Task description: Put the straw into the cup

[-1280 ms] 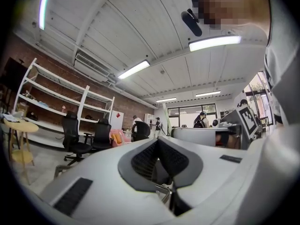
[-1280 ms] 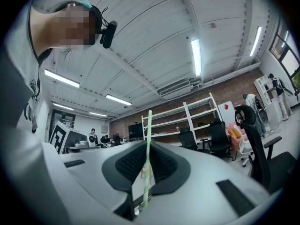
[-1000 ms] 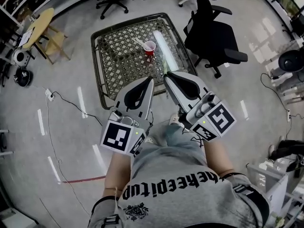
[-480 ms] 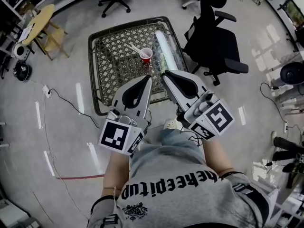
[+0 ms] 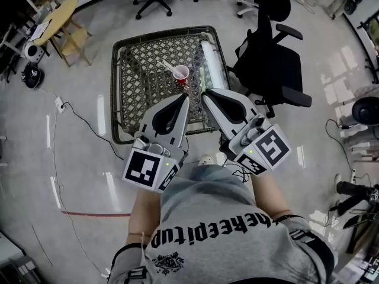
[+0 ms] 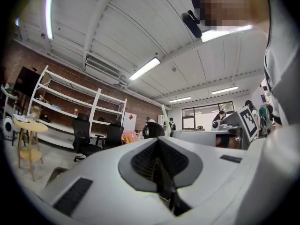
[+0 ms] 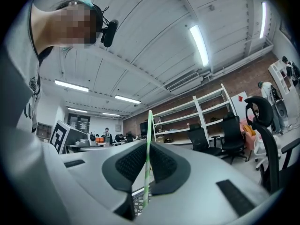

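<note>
A red cup (image 5: 181,74) stands on the metal lattice table (image 5: 139,70) in the head view, with a white stick-like thing (image 5: 167,67) leaning out of it to the left. My right gripper (image 5: 205,93) is shut on a pale green striped straw (image 7: 147,144), which stands upright between the jaws and rises toward the camera as a pale tube (image 5: 206,61). It hovers near the table's front right, short of the cup. My left gripper (image 5: 188,97) is beside it, shut and empty (image 6: 158,149).
A black office chair (image 5: 272,61) stands just right of the table. A yellow round table and stool (image 5: 59,25) are at the far left. A cable (image 5: 80,123) runs over the floor left of me.
The head view has drifted over the floor and the cup sits slightly lower in the frame. Both grippers keep their pose, with the straw still held.
</note>
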